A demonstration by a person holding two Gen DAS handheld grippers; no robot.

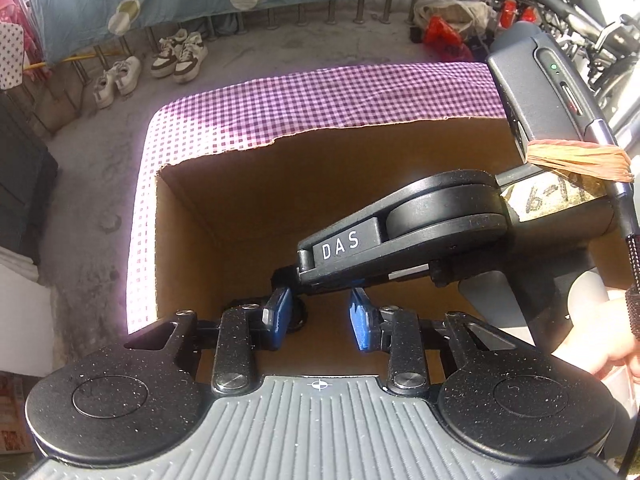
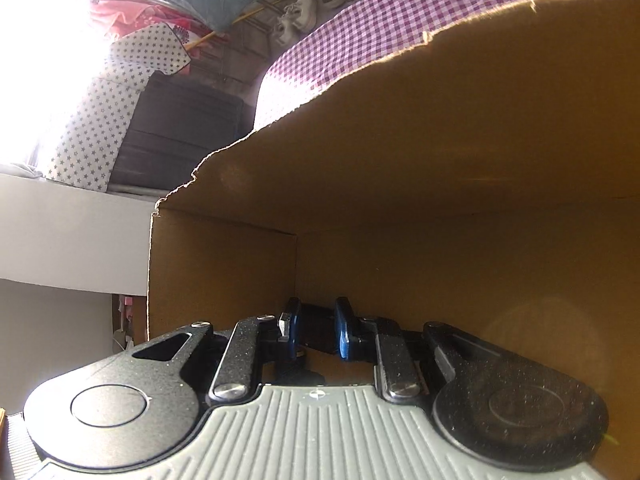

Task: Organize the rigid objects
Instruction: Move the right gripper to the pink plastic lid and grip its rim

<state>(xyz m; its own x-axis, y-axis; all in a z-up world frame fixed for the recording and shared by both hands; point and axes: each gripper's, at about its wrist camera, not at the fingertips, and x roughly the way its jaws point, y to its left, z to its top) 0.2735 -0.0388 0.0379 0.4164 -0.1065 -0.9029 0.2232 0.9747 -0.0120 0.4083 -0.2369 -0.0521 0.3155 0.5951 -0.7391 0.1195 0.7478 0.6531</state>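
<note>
An open cardboard box (image 1: 224,184) stands on a purple checked cloth (image 1: 320,96), and both grippers reach down into it. My left gripper (image 1: 320,312) hangs over the box floor with its blue pads a small gap apart; bare cardboard shows between them. A small black object (image 1: 299,318) lies just beside its left pad, under the tip of the right gripper's body (image 1: 400,232), which crosses in from the right. In the right wrist view my right gripper (image 2: 316,324) sits low in the box corner (image 2: 296,240), shut on that black object (image 2: 316,330). Its shape is hard to make out.
The box rim (image 2: 400,52) is torn and uneven. White shoes (image 1: 176,56) stand on the concrete floor beyond the cloth (image 2: 400,8). Bags (image 1: 444,32) lie at the back right and a dark crate (image 1: 24,184) at the left. A person's hand (image 1: 592,340) holds the right gripper's handle.
</note>
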